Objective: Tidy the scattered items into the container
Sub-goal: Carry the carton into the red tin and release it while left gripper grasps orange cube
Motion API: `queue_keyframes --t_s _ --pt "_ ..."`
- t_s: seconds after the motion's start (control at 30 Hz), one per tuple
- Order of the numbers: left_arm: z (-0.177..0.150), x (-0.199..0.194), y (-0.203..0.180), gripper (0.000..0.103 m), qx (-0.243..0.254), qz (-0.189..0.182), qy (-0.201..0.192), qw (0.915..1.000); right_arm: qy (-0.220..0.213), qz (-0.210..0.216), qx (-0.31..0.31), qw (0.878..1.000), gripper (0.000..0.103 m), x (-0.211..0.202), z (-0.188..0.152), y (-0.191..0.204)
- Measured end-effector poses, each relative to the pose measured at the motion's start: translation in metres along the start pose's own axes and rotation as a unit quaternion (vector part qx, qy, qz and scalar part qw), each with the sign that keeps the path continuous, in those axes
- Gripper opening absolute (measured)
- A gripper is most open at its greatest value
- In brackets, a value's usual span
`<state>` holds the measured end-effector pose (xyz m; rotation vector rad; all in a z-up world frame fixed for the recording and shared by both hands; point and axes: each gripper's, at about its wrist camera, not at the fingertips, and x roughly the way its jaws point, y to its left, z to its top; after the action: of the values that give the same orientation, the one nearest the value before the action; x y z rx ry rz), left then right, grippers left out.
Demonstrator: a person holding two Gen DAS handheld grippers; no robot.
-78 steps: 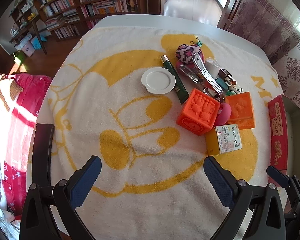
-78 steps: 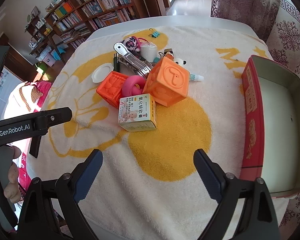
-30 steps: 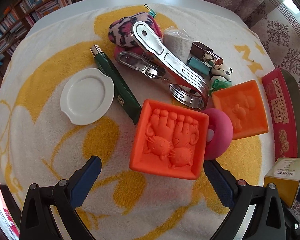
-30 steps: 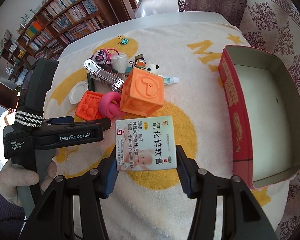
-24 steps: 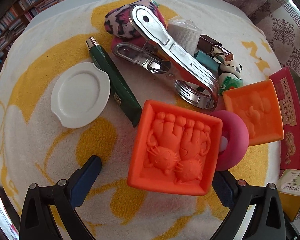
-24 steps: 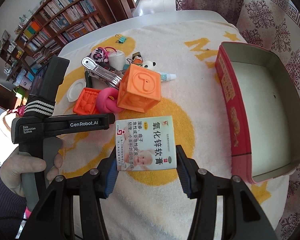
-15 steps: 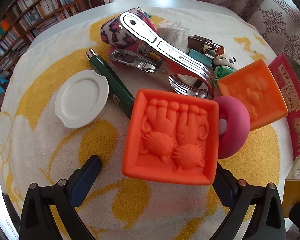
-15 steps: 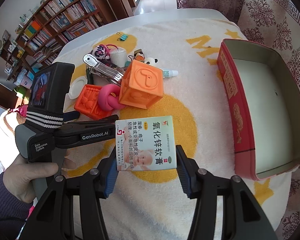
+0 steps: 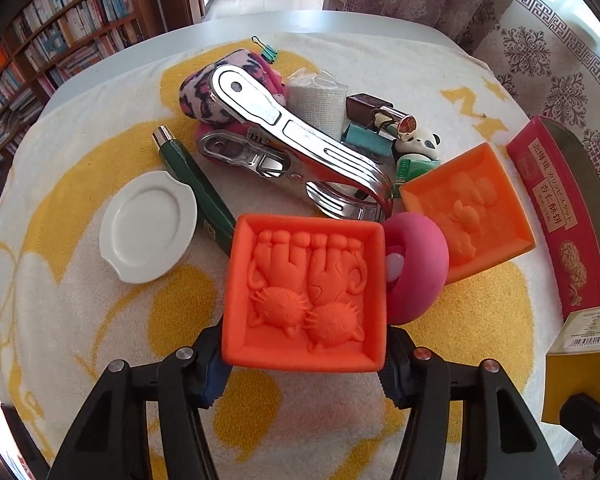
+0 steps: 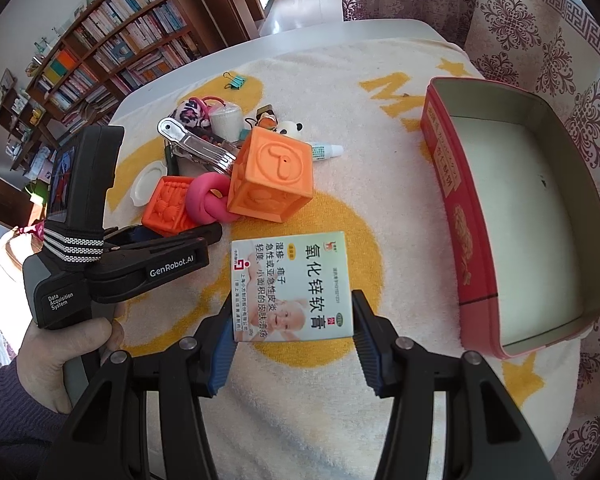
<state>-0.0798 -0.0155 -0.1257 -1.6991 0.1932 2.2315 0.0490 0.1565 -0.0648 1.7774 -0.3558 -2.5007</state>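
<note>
An orange block with two raised cats point(image 9: 306, 292) lies on the yellow-and-white towel, against a pink ring point(image 9: 416, 272). My left gripper point(image 9: 304, 364) points down over it, its jaws closing, and the blue pads touch the block's two sides. My right gripper point(image 10: 294, 344) is shut on a small ointment box point(image 10: 292, 284), held above the towel. The red tin point(image 10: 448, 184) stands open and empty to its right. In the right wrist view a hand point(image 10: 68, 340) holds the left gripper beside the same cat block point(image 10: 168, 204).
A bigger orange block point(image 9: 472, 216) lies right of the ring. Behind are a metal clip point(image 9: 284, 136), green tube point(image 9: 196, 184), white dish point(image 9: 148, 228), gauze roll point(image 9: 320, 104), panda figure point(image 9: 420, 144), leopard pouch point(image 9: 204, 88) and binder clip point(image 9: 266, 52). Bookshelves stand beyond the table.
The left gripper's jaws, wide open half a second ago, have come in against the cat block's sides. The right gripper still holds the ointment box in the same place.
</note>
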Motion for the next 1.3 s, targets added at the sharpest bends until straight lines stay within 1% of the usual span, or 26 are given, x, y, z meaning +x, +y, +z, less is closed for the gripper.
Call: queue_keyframes --t_s 0.03,0.07,0.17,0.2,0.27,0.3,0.43,0.63,0.83,1.03,1.13,1.3 --pt "0.0 -0.001 0.0 0.054 0.003 0.0 -0.001 1.0 0.0 0.0 0.0 1.0 0.057 0.0 0.0 0.0" --pt "-0.019 -0.006 0.003 0.054 0.001 -0.006 -0.002 1.0 -0.001 -0.001 -0.001 1.0 0.057 0.0 0.0 0.0" --pt "-0.028 -0.012 0.015 0.054 -0.015 -0.029 -0.004 0.9995 -0.004 0.0 -0.002 1.0 0.057 -0.003 0.0 -0.001" --pt "-0.03 -0.013 0.013 0.054 -0.018 -0.032 -0.004 0.9993 -0.006 0.0 -0.002 1.0 0.057 -0.004 0.001 -0.001" --pt "-0.024 -0.006 -0.003 0.054 -0.022 -0.036 -0.008 0.9991 -0.01 0.001 0.001 1.0 0.057 -0.008 0.002 -0.004" --pt "-0.03 -0.014 0.0 0.054 -0.025 -0.039 -0.01 0.9989 -0.011 0.001 0.002 1.0 0.057 -0.01 0.003 -0.006" --pt "-0.044 -0.033 0.002 0.054 -0.033 -0.042 -0.014 0.9985 -0.018 0.004 0.006 1.0 0.057 -0.017 0.005 -0.015" --pt "-0.051 -0.056 -0.012 0.054 -0.044 -0.044 -0.019 0.9979 -0.023 0.008 0.008 1.0 0.057 -0.025 0.002 -0.031" --pt "-0.051 -0.079 -0.048 0.054 -0.031 -0.05 -0.037 0.9976 -0.043 0.003 0.025 0.999 0.057 -0.045 -0.001 -0.063" --pt "-0.051 -0.098 -0.092 0.054 -0.015 -0.062 -0.052 0.9966 -0.076 -0.016 0.067 0.995 0.057 -0.072 -0.001 -0.119" --pt "-0.05 -0.104 -0.115 0.054 -0.006 -0.065 -0.06 0.9961 -0.085 -0.029 0.086 0.992 0.057 -0.081 -0.003 -0.147" --pt "-0.051 -0.112 -0.15 0.054 0.003 -0.068 -0.067 0.9954 -0.095 -0.044 0.09 0.99 0.057 -0.09 -0.004 -0.181"
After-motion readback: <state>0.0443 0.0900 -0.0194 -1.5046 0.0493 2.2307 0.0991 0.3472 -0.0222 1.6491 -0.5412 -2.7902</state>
